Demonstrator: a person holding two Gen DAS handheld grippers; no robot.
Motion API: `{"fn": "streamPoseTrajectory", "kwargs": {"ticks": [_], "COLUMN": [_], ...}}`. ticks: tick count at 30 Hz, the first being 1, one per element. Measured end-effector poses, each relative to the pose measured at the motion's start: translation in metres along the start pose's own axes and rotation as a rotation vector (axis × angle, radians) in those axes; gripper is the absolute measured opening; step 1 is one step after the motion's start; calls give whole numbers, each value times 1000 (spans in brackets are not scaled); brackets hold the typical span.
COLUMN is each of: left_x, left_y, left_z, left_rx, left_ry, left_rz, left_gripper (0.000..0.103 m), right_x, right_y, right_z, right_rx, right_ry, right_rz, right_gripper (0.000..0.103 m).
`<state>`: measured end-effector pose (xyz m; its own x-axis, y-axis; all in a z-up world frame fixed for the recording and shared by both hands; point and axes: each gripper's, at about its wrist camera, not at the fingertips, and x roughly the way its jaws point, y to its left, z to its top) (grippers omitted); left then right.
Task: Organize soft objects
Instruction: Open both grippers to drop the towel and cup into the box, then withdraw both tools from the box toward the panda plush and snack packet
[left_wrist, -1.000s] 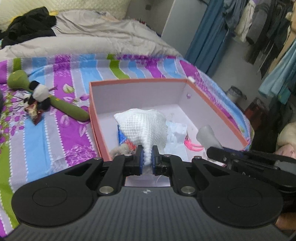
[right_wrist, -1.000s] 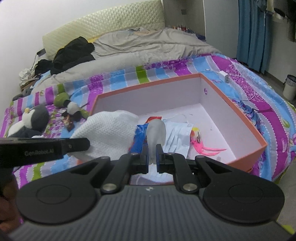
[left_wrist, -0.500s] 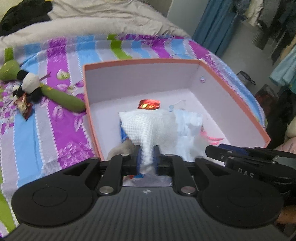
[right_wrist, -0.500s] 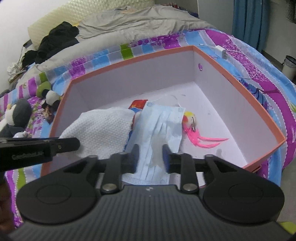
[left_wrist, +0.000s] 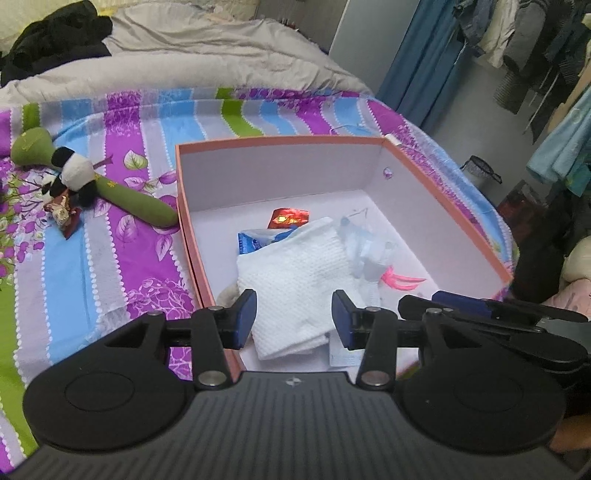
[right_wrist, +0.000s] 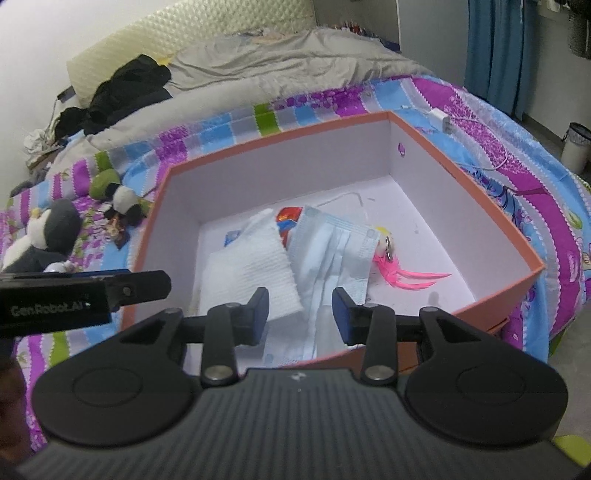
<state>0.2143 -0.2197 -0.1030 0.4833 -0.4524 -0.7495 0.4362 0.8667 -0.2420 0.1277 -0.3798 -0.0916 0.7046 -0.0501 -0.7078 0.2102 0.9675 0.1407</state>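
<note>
An orange box (left_wrist: 280, 142) with a white inside (right_wrist: 258, 151) sits on the striped bedspread. A white waffle cloth (left_wrist: 299, 280) (right_wrist: 251, 273) lies in it beside a light blue face mask (right_wrist: 332, 251) (left_wrist: 364, 247), a pink feather toy (right_wrist: 406, 275) (left_wrist: 400, 277) and a red wrapper (left_wrist: 288, 218). My left gripper (left_wrist: 293, 323) is open and empty just above the cloth's near end. My right gripper (right_wrist: 300, 314) is open and empty above the mask, at the box's near wall.
A green plush with a panda (left_wrist: 85, 184) (right_wrist: 118, 195) lies left of the box, and a grey penguin plush (right_wrist: 44, 236) further left. A grey duvet (left_wrist: 184, 62) and black clothes (right_wrist: 125, 88) lie at the bed's head. A charger with cable (right_wrist: 443, 122) lies right of the box.
Both grippers have opened: the left let go of the white cloth, the right let go of the mask. Both items now lie in the box, and the grippers have pulled back slightly.
</note>
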Motion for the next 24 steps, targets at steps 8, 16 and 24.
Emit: {"fn": "streamPoseTrajectory", "kwargs": {"ticks": [8,16,24], "left_x": [-51,-106,-159], "left_y": [-11,-16,-19], "left_z": [-17,-38,-71], "left_rx": [8,19,12], "left_ry": [-61,-135,-195], "left_rz": [-1,4,14], "left_gripper": [51,51,51], "right_x": [-41,-87,-125], "right_y": [13,30,47], "right_z": [-12,-28,-50], "right_rx": [-16,-37,-75], "right_ry": [-58,-134,-169], "right_rz": [25,48,80], "right_gripper": [41,41,41]}}
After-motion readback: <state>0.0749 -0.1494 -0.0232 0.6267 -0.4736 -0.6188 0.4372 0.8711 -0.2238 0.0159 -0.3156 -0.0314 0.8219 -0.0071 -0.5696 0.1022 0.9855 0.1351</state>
